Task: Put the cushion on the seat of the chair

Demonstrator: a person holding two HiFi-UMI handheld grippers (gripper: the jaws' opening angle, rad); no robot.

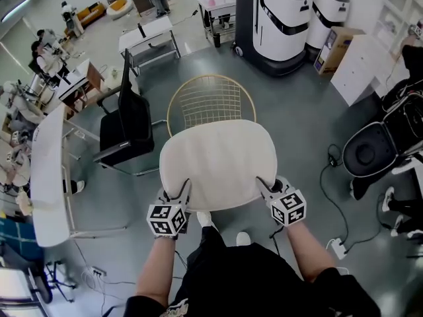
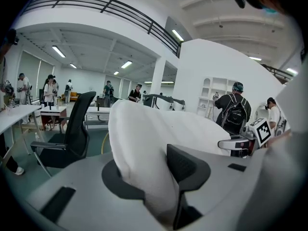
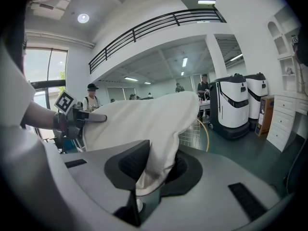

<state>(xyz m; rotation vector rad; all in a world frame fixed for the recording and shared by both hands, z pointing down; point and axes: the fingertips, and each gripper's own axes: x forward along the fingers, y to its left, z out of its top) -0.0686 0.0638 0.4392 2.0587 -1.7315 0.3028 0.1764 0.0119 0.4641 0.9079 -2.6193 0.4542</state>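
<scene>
A cream, rounded cushion (image 1: 218, 164) hangs flat in the air in front of the person, just short of a gold wire chair (image 1: 210, 100) whose round mesh seat shows beyond its far edge. My left gripper (image 1: 183, 191) is shut on the cushion's near left edge, and the fabric (image 2: 144, 162) is pinched between its dark pads. My right gripper (image 1: 263, 185) is shut on the near right edge, with the cloth (image 3: 156, 153) bunched between its pads. Each gripper view shows the other gripper across the cushion.
A black office chair (image 1: 125, 127) stands just left of the wire chair. A long white table (image 1: 49, 177) runs along the left. Two large white machines (image 1: 281, 22) stand behind. A black round stool (image 1: 370, 150) and floor cables (image 1: 334, 197) lie at the right.
</scene>
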